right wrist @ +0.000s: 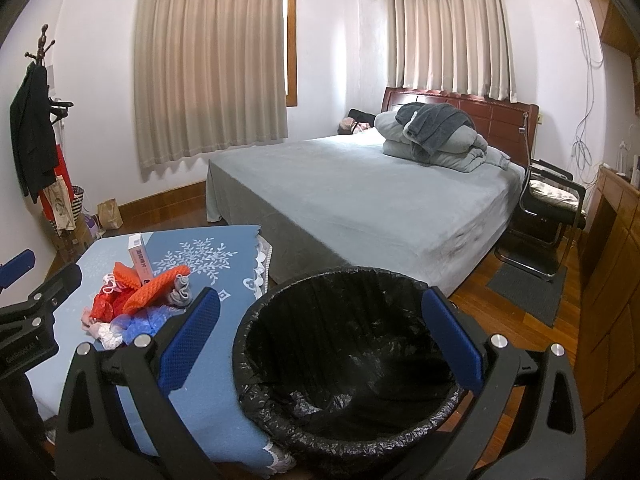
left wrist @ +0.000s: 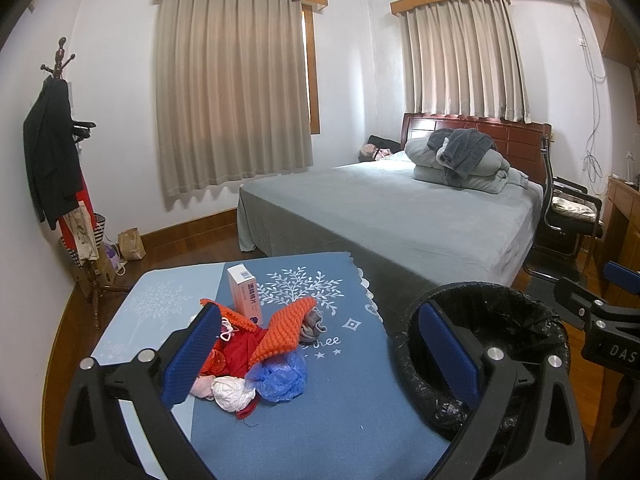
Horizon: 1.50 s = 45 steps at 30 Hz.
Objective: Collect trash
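Note:
A pile of trash lies on the blue table cloth (left wrist: pixel 344 408): a blue plastic bag (left wrist: pixel 280 376), a white crumpled wad (left wrist: pixel 230 394), red plastic (left wrist: pixel 236 352), an orange knitted piece (left wrist: pixel 282 330), a grey sock (left wrist: pixel 314 326) and an upright pink-and-white box (left wrist: pixel 244 294). A bin with a black liner (right wrist: pixel 348 364) stands right of the table. My left gripper (left wrist: pixel 320 354) is open and empty, above the table near the pile. My right gripper (right wrist: pixel 320 342) is open and empty, over the bin's mouth. The pile also shows in the right wrist view (right wrist: pixel 132 304).
A bed with grey cover (right wrist: pixel 360 200) and folded bedding (right wrist: pixel 436 136) lies behind the table and bin. A coat rack (left wrist: pixel 56 152) with clothes stands at left, a paper bag (left wrist: pixel 131 244) on the floor. A black chair (right wrist: pixel 548 208) and wooden cabinets (right wrist: pixel 612 280) are at right.

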Tool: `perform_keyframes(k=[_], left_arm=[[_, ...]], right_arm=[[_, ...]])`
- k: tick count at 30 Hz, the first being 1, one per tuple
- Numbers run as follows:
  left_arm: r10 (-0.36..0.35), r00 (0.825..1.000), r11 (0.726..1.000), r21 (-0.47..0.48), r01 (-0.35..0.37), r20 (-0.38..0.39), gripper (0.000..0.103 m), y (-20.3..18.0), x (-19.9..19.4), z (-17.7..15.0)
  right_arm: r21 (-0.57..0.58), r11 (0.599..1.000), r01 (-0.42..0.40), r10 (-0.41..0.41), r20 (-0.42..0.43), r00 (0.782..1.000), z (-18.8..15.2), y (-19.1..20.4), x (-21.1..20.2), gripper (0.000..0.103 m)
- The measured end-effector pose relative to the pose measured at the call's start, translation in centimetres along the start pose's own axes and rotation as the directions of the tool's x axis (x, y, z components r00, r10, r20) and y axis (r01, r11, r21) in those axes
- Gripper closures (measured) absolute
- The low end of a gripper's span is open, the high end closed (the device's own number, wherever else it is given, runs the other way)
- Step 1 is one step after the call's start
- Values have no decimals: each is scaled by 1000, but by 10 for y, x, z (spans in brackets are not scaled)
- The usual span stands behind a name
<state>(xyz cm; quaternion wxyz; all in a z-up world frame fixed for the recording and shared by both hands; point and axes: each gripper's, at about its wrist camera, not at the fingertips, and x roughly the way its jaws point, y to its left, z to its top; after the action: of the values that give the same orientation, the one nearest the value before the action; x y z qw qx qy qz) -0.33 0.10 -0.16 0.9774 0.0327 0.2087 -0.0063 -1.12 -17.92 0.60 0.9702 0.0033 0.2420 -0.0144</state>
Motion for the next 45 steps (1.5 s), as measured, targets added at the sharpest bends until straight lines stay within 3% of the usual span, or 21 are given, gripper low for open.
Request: perform_keyframes(k=[30, 45], left_arm=[[8, 1000, 1000, -8, -8, -4, 6, 11, 7, -8], [192, 981, 981, -34, -193, -37, 6, 86, 37, -48]], right_arm=[[5, 1000, -15, 15, -2, 1000, -10, 15, 13, 5], [-4, 985, -173, 173, -36, 984, -26, 82, 84, 5]])
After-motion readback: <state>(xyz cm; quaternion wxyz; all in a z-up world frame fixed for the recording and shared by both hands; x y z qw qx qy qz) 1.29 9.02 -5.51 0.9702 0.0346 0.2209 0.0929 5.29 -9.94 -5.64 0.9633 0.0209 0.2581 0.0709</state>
